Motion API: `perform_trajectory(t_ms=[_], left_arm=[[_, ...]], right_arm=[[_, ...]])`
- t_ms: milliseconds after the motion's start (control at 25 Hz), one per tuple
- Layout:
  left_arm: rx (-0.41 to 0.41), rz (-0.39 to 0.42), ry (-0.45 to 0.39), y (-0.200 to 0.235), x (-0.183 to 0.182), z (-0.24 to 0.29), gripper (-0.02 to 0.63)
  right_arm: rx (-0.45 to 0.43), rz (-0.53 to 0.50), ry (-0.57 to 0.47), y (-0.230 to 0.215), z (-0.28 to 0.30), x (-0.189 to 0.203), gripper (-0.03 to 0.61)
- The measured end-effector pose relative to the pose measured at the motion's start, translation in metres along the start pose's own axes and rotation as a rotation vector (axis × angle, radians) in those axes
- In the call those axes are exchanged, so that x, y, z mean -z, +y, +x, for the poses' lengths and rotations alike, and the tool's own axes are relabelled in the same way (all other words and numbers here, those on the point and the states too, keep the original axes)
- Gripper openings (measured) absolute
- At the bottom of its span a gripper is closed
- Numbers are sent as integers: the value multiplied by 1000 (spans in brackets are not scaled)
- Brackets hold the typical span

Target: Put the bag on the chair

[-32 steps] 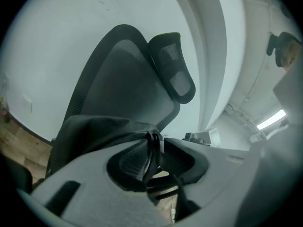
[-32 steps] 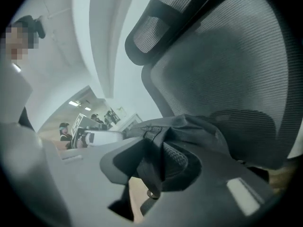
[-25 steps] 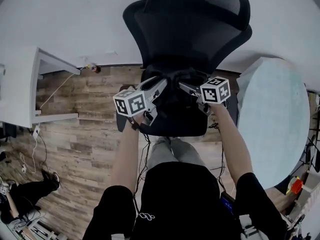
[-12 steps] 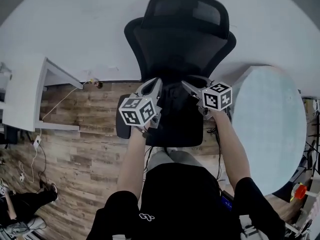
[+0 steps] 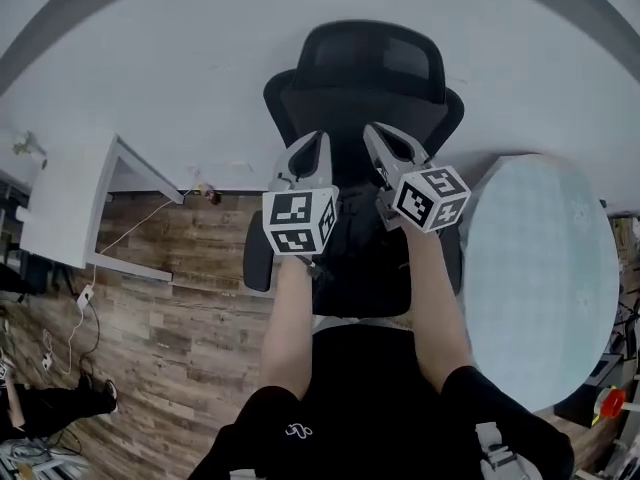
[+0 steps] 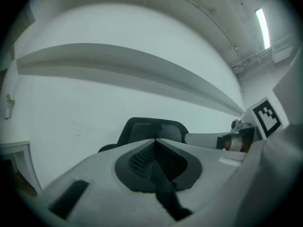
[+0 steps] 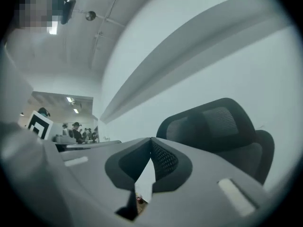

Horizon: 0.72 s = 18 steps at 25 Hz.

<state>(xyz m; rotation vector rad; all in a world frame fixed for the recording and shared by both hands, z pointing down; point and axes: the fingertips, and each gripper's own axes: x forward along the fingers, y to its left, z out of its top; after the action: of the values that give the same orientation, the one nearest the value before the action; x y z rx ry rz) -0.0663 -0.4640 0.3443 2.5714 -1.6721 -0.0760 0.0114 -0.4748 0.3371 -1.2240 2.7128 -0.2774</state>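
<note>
Black short-sleeved shirt (image 5: 380, 408); grey left tool (image 5: 312, 146) and right tool (image 5: 378, 136) carry black-and-white marker cubes (image 5: 300, 223).

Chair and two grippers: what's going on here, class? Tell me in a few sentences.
A person holds the left gripper and right gripper up, pointing level at a black chair by the white wall. Both have their fingers shut on nothing; the right's have just closed. No bag can be told apart from the dark seat, so whether it lies there is unclear.
</note>
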Motion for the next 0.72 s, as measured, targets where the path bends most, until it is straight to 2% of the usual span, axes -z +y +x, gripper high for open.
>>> perform_trajectory(t_ms=[160,360,440,560,720], left_arm=[[-72,-65,10,14,9,-13,-6],[-85,-38,44,14,24,-17,-6],[-83,-46,15,12,21,-18,-6],[-68,-111,-103,11,4,-25,-5],[-65,-72,-70,7,6,-20,-5]], right_arm=[[110,-14,-3,-14,-17,4,6],[158,-38,23,-28,-33,15,6],[165,-45,34,-30,-37,20,6],[166,-62,40,-31,-40,21,6],[167,-72,33,-33,-42,17,5]])
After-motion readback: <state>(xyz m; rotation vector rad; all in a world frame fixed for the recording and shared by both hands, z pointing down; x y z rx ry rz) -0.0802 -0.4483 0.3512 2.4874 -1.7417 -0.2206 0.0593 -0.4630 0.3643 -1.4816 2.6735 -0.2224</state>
